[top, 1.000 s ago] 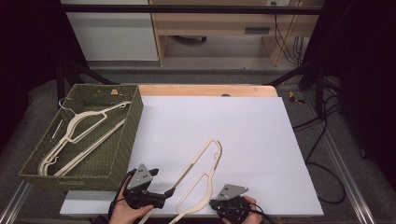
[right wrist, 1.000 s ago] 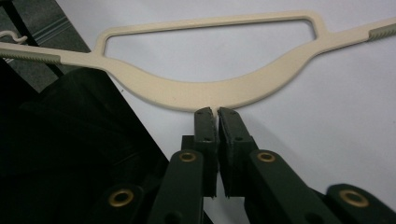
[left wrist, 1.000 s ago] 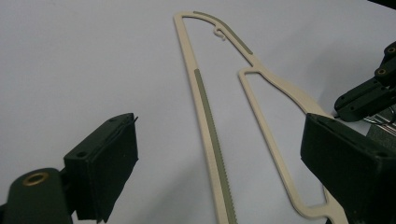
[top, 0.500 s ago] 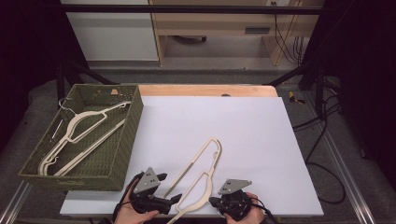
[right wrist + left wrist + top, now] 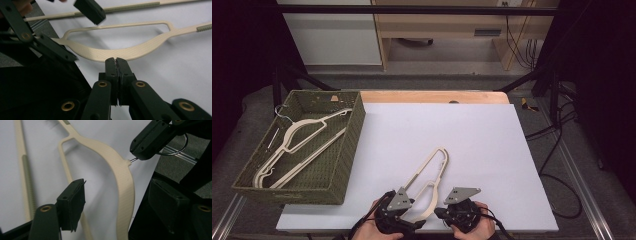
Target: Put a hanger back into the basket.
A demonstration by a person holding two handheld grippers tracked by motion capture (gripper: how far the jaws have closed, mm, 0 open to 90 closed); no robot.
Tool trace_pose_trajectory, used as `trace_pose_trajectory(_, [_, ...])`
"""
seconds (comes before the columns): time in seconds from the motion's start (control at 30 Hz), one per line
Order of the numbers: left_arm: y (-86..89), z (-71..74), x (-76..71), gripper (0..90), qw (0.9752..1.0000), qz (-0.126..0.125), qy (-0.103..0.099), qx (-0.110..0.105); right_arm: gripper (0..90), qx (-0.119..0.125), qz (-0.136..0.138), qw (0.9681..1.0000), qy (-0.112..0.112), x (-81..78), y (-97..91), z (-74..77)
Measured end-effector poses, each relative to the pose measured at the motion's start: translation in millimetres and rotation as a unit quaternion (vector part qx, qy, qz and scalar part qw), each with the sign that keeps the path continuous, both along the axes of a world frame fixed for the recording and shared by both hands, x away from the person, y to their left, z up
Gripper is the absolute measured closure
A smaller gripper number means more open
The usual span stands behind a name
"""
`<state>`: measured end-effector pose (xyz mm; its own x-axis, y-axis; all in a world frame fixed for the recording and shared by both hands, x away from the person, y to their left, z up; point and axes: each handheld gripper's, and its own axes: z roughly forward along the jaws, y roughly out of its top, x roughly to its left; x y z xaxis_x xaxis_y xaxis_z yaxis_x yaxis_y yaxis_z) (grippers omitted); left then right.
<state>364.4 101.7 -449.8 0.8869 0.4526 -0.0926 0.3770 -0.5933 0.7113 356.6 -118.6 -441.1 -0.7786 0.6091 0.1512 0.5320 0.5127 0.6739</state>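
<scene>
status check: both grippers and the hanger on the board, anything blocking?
Right gripper shut on hanger hook wire. Left gripper open, just been closing, hanger arm between jaws. Nothing in the way.

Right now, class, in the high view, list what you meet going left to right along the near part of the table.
Green woven rectangular basket holding cream hangers → left black tool → cream plastic hanger on the white board → right black tool, shut on the hanger's metal hook.

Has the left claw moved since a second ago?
Yes. In the high view the left claw has slid rightward, away from the green basket and in around the cream hanger, its jaws closing partway.
</scene>
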Motion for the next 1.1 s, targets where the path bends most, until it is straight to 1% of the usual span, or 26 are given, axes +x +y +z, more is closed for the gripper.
trace_pose_trajectory(0.07, [-5.9,-0.1,1.4,33.0,0.9999,-0.009,0.005,0.011,89.4,-0.001,0.006,1.0000,-0.004,1.0,0.1,2.6])
trace_pose_trajectory(0.13, [-10.8,-1.1,2.6,36.0,0.9998,-0.008,0.008,0.019,89.4,-0.003,0.006,1.0000,-0.005,1.2,0.8,5.0])
trace_pose_trajectory(0.2, [-13.3,-1.3,5.1,41.2,0.9994,-0.011,0.016,0.028,89.4,-0.001,0.006,1.0000,-0.006,1.3,1.8,6.5])
trace_pose_trajectory(0.23, [-14.8,-2.3,5.9,43.8,0.9993,-0.011,0.021,0.029,89.4,-0.005,0.005,1.0000,-0.007,1.3,2.3,7.3])
trace_pose_trajectory(0.27, [-15.8,-2.8,6.7,47.0,0.9990,-0.012,0.025,0.035,89.4,-0.007,0.008,0.9999,-0.008,1.6,2.2,8.2])
trace_pose_trajectory(0.3, [-17.3,-4.3,7.0,49.4,0.9990,-0.009,0.027,0.035,89.4,-0.006,0.011,0.9999,-0.007,1.6,2.3,9.1])
trace_pose_trajectory(0.33, [-18.3,-4.6,7.5,52.2,0.9986,-0.011,0.028,0.044,89.4,-0.008,0.010,0.9999,-0.007,1.7,2.5,10.1])
trace_pose_trajectory(0.37, [-19.3,-5.1,7.8,55.0,0.9985,-0.010,0.030,0.046,89.4,-0.009,0.011,0.9999,-0.010,2.0,2.5,10.8])
trace_pose_trajectory(0.47, [-22.5,-6.8,7.8,61.7,0.9981,-0.004,0.031,0.053,89.4,-0.011,0.009,0.9999,-0.008,1.8,3.5,13.6])
trace_pose_trajectory(0.53, [-23.6,-6.4,7.8,65.8,0.9979,-0.008,0.039,0.052,89.4,-0.015,0.013,0.9997,-0.011,1.9,4.0,14.4])
trace_pose_trajectory(0.6, [-24.9,-5.9,6.5,71.1,0.9977,-0.011,0.039,0.054,89.3,-0.017,0.012,0.9997,-0.010,1.8,4.7,14.4])
trace_pose_trajectory(0.63, [-25.8,-5.8,5.4,71.4,0.9978,-0.008,0.034,0.056,89.3,-0.017,0.012,0.9997,-0.011,1.9,4.6,14.2])
trace_pose_trajectory(0.7, [-26.3,-5.2,4.7,71.5,0.9978,-0.005,0.033,0.058,89.2,-0.018,0.015,0.9997,-0.011,2.0,4.0,14.3])
trace_pose_trajectory(0.77, [-26.1,-5.1,4.3,71.6,0.9980,-0.001,0.032,0.054,89.0,-0.017,0.017,0.9997,-0.011,2.2,3.7,14.4])
trace_pose_trajectory(0.83, [-24.8,-3.2,3.9,71.8,0.9980,-0.002,0.029,0.056,88.7,-0.011,0.018,0.9997,-0.015,1.9,2.9,15.6])
trace_pose_trajectory(0.87, [-24.3,-2.1,3.3,71.9,0.9981,0.001,0.027,0.055,87.0,0.000,0.021,0.9996,-0.017,1.9,1.5,16.9])
trace_pose_trajectory(0.93, [-23.5,-0.9,3.2,72.0,0.9982,0.002,0.026,0.054,78.9,0.026,0.023,0.9990,-0.030,3.4,-5.0,21.7])
trace_pose_trajectory(0.97, [-22.4,1.1,2.3,72.2,0.9985,0.008,0.024,0.050,74.6,0.038,0.017,0.9985,-0.035,3.7,-9.4,25.6])
trace_pose_trajectory(1.0, [-22.4,1.1,2.3,72.3,0.9985,0.008,0.024,0.050,74.6,0.038,0.017,0.9985,-0.035,3.7,-9.4,25.6])
trace_pose_trajectory(1.03, [-21.5,2.7,2.2,72.3,0.9984,0.008,0.024,0.050,62.9,0.070,0.000,0.9961,-0.052,4.5,-19.9,34.0])
trace_pose_trajectory(1.07, [-20.7,3.5,1.9,72.3,0.9986,0.010,0.021,0.048,62.9,0.070,0.000,0.9961,-0.052,4.5,-19.9,34.0])
trace_pose_trajectory(1.1, [-19.0,6.1,1.3,72.5,0.9986,0.013,0.021,0.048,52.0,0.093,-0.024,0.9922,-0.080,5.4,-32.3,42.1])
